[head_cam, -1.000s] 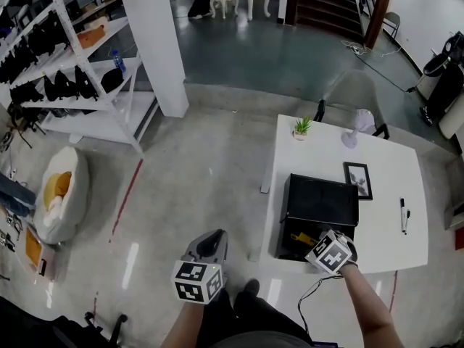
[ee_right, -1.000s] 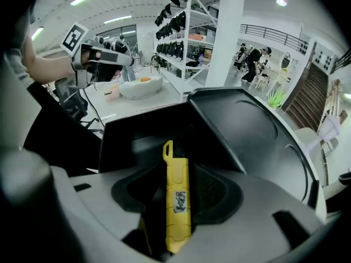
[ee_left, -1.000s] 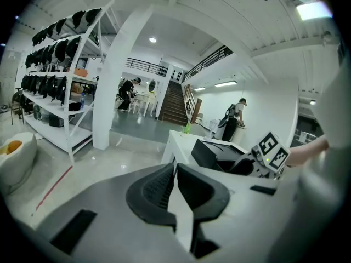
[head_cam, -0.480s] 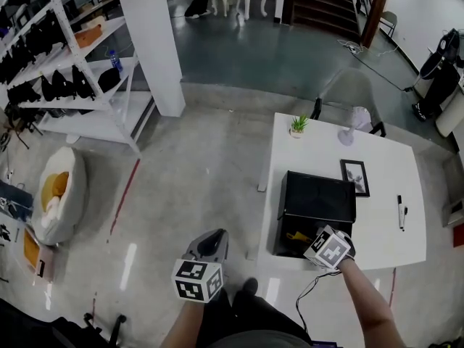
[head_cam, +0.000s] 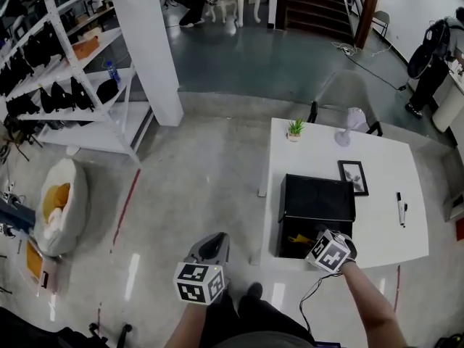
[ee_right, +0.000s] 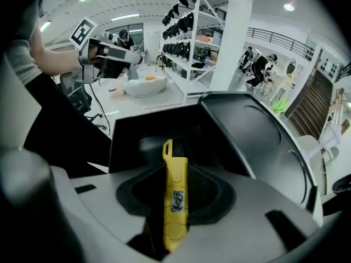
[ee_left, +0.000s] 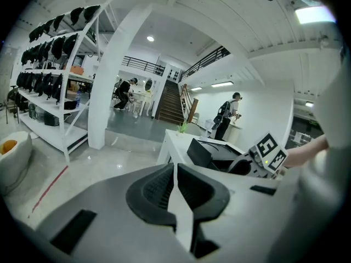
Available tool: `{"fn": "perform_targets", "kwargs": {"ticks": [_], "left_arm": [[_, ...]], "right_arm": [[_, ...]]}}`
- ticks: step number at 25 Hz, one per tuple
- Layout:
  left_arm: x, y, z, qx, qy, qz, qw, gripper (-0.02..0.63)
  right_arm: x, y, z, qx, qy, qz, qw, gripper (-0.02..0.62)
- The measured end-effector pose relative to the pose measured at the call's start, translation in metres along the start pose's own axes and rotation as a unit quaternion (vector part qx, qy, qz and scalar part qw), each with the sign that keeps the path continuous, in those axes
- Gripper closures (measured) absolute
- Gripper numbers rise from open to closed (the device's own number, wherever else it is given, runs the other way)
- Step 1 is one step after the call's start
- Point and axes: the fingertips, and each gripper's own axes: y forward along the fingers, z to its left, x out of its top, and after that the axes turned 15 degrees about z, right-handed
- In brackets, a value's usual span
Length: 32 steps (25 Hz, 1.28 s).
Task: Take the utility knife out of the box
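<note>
Yellow utility knife [ee_right: 175, 201] is sitting gripped in the right gripper [ee_right: 176, 171], whose jaws have just been closing, over the black box [head_cam: 319, 203]; left gripper [ee_left: 174, 170] is hanging clenched, empty.

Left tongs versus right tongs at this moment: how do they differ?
The left tongs are shut and empty; the right tongs, which have just been closing, grip the yellow utility knife. Left hang over the floor; right reach into the black box. Both carry a marker cube.
</note>
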Motion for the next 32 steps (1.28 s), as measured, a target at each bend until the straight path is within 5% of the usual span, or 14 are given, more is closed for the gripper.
{"fn": "perform_targets", "kwargs": {"ticks": [17,32], "left_arm": [[0.018,0.009,-0.007,-0.038,0.041,0.008,0.9984,0.581],[0.035,0.032,-0.029,-0.086,0.090,0.019,0.9920,0.581]], "right_arm": [[0.027,-0.060,-0.011,-0.036,0.106,-0.160,0.981,0.479],[0.040,-0.116,-0.025,-0.089,0.227,-0.282,0.928,0.479]]}}
